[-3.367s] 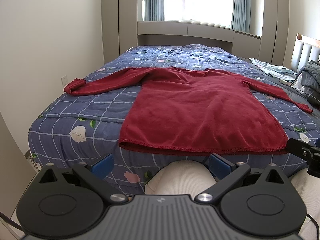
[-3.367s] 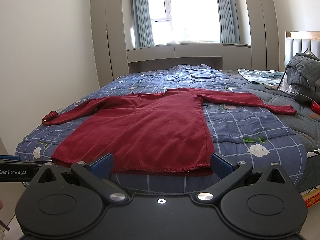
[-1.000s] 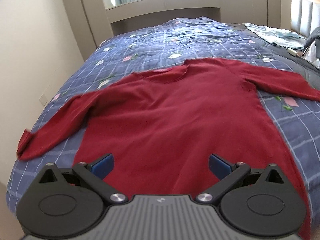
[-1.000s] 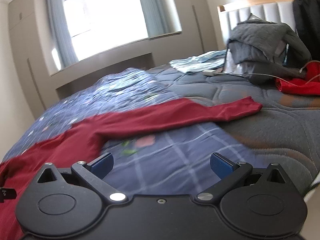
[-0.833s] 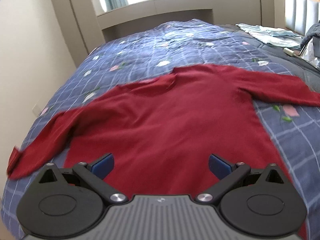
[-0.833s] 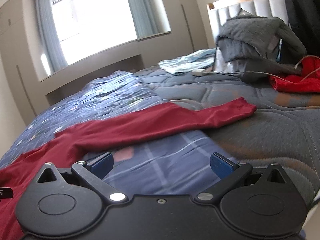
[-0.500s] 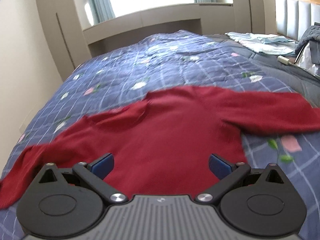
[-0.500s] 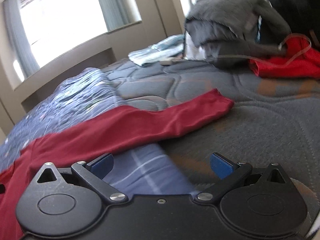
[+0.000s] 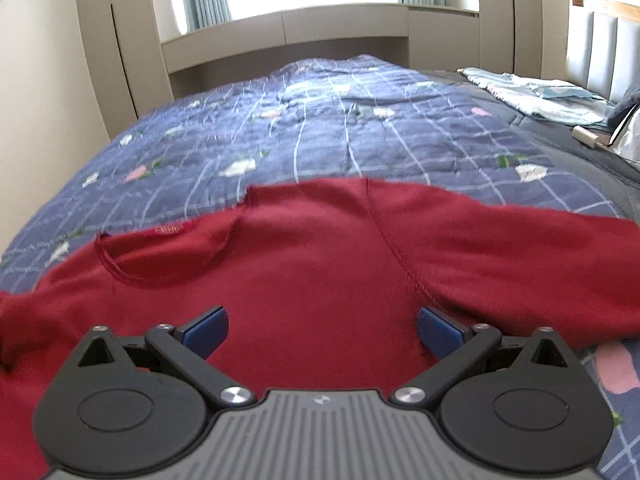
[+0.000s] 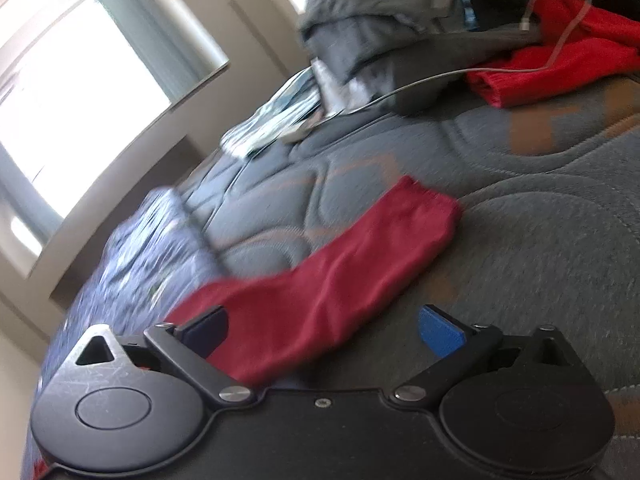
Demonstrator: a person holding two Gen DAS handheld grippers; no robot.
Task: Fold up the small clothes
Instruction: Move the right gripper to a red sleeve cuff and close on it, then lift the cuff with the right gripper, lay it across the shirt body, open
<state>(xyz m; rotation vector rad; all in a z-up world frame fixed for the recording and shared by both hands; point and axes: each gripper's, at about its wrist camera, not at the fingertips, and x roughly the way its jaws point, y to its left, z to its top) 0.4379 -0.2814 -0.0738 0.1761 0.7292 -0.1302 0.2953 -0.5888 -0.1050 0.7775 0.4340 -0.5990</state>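
Observation:
A dark red long-sleeved sweater [image 9: 320, 276] lies flat, front up, on the blue checked quilt [image 9: 320, 128]. My left gripper [image 9: 322, 330] is open and empty, low over the sweater's chest just below the right shoulder seam; the neckline [image 9: 160, 256] is to its left. In the right wrist view the sweater's right sleeve [image 10: 340, 276] stretches onto the grey mattress [image 10: 540, 240], its cuff [image 10: 432, 208] ahead. My right gripper [image 10: 322, 330] is open and empty, tilted, low over the sleeve's middle.
A pile of grey clothes [image 10: 380, 20] and a bright red garment [image 10: 560, 60] with a white cable lie near the headboard. A light blue folded cloth [image 9: 536, 96] lies at the far right. Wall and cupboards stand to the left.
Both grippers have moved forward and down. The left went from the sweater's hem up to its chest. The right swung right along the sleeve toward the cuff and tilted.

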